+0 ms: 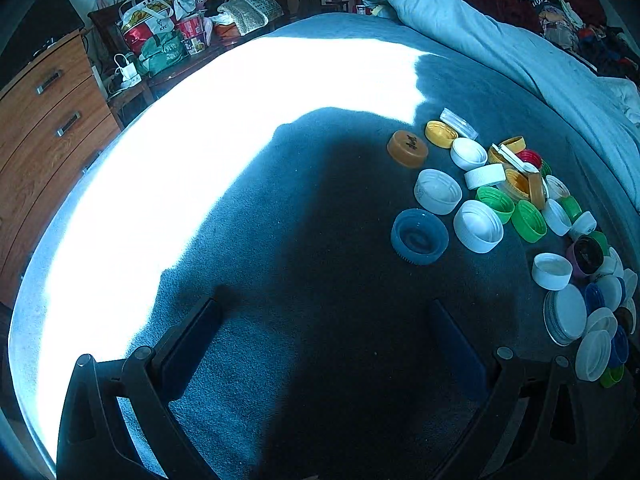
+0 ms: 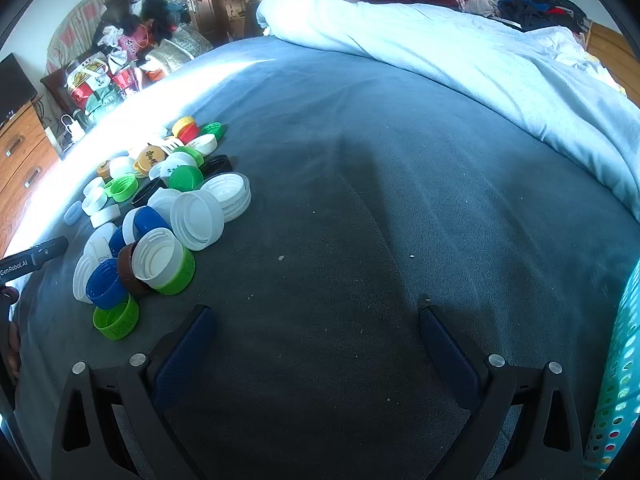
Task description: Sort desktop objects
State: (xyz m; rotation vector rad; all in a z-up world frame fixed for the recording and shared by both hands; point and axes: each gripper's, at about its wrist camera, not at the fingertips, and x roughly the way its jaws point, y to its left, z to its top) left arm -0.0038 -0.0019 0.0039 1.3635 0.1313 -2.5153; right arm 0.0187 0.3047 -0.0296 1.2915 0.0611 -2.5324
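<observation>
A pile of plastic bottle caps, white, green, blue, yellow and orange, lies on a dark grey blanket. In the left wrist view the pile (image 1: 516, 204) is to the right, with a blue cap (image 1: 419, 237) and an orange cap (image 1: 407, 149) nearest. My left gripper (image 1: 324, 312) is open and empty, low over bare blanket left of the pile. In the right wrist view the pile (image 2: 160, 208) is to the left, with a green cap (image 2: 116, 322) closest. My right gripper (image 2: 316, 320) is open and empty over bare blanket right of the pile.
A rolled pale blue duvet (image 2: 460, 52) lies along the far side of the bed. A teal perforated basket (image 2: 616, 380) stands at the right edge. A wooden drawer chest (image 1: 44, 120) and cluttered bags (image 1: 160, 32) stand beyond the left bed edge. The left gripper's body (image 2: 32, 260) shows in the right wrist view.
</observation>
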